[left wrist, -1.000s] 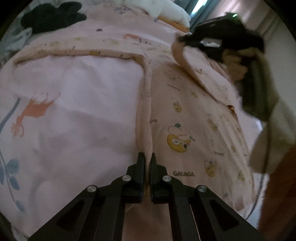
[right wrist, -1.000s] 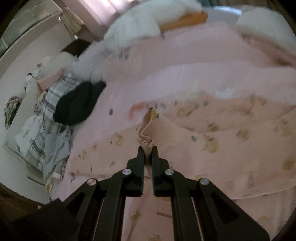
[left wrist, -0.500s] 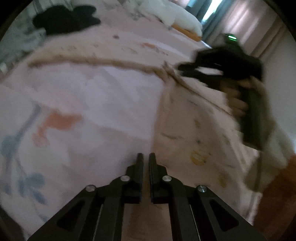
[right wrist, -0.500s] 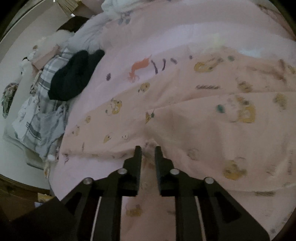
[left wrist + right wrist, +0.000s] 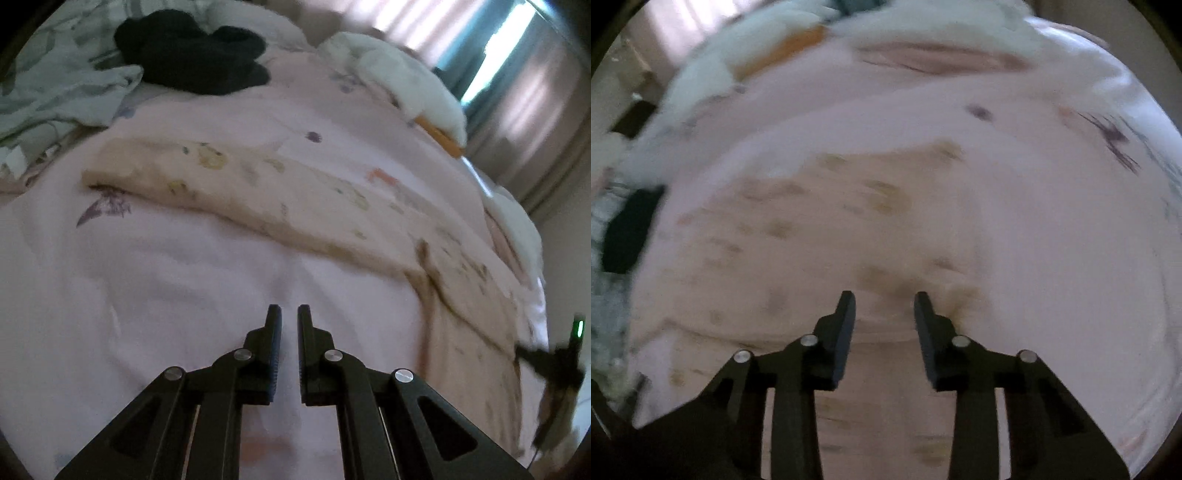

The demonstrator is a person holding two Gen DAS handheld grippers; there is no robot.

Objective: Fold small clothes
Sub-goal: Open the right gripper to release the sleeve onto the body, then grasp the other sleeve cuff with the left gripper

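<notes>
Left view alone shows black garment (image 5: 192, 55) far left. Peach printed garment (image 5: 280, 199) spread across bed (image 5: 147, 280). Left gripper (image 5: 287, 314) narrowly parted, empty; right gripper (image 5: 884, 299) spread over garment, empty.

You are looking at a bed (image 5: 155, 280) with a soft pink sheet that has small pictures on it, like a purple butterfly (image 5: 107, 205) at 9 o'clock in the left view. On the sheet lie peach pants (image 5: 266, 195) with little yellow prints. One leg runs flat from 10 o'clock toward 3 o'clock, and the rest goes down toward 4 o'clock. In the right view the pants (image 5: 820, 229) fill the middle, but it is blurry. A black cloth (image 5: 195, 51) sits in a heap at 11 o'clock, touching a pale green cloth (image 5: 55, 92) at 10 o'clock. A white fluffy blanket (image 5: 406, 81) lies at 1 o'clock, with something orange (image 5: 439, 136) poking out under it.
</notes>
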